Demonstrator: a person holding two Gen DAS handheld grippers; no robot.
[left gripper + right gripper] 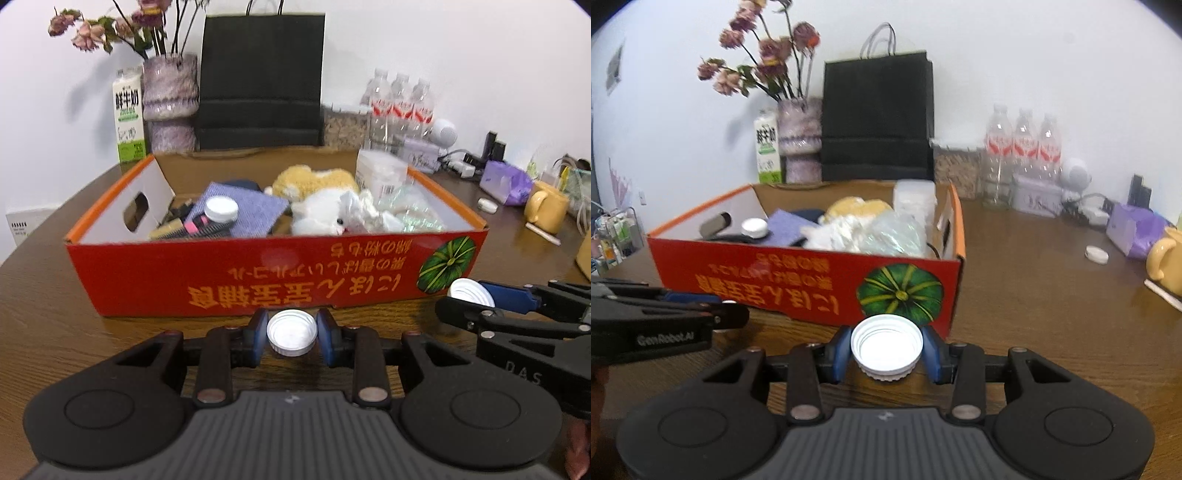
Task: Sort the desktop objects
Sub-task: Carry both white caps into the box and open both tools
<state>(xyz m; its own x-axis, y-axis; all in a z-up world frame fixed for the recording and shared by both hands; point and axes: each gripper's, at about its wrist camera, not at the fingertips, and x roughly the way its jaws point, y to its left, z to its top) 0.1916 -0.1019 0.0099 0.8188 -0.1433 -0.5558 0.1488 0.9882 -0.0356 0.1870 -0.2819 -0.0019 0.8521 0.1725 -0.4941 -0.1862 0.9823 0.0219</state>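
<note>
Presently, left hand-held gripper: clamped on a white cap, open side up, at 6 o'clock of the red box.
Right hand-held gripper: clamped on a second white cap, threaded inside showing, at 6 o'clock of the box's pumpkin picture.
Gripper lettering: "GenRobot.AI" read on the left tool's flank in the right wrist view; "DAS" read on the right tool in the left wrist view.
Red box: stood on the wooden tabletop, orange Japanese print upside down on its near wall, not legible to me.
Box contents: a white-capped jar on a purple cloth at 10 o'clock, plush toys at centre, crinkled clear wrap at 3 o'clock.
Milk carton: at 11 o'clock behind the box, green-and-white, Chinese characters on its face.
Black paper bag: at 12 o'clock, against the wall.
Water bottles: three at 1 o'clock, red-and-white labels, text too small.
Yellow mug: at 3 o'clock.
Loose white lid: on the tabletop at 3 o'clock, well apart from the box.
</note>
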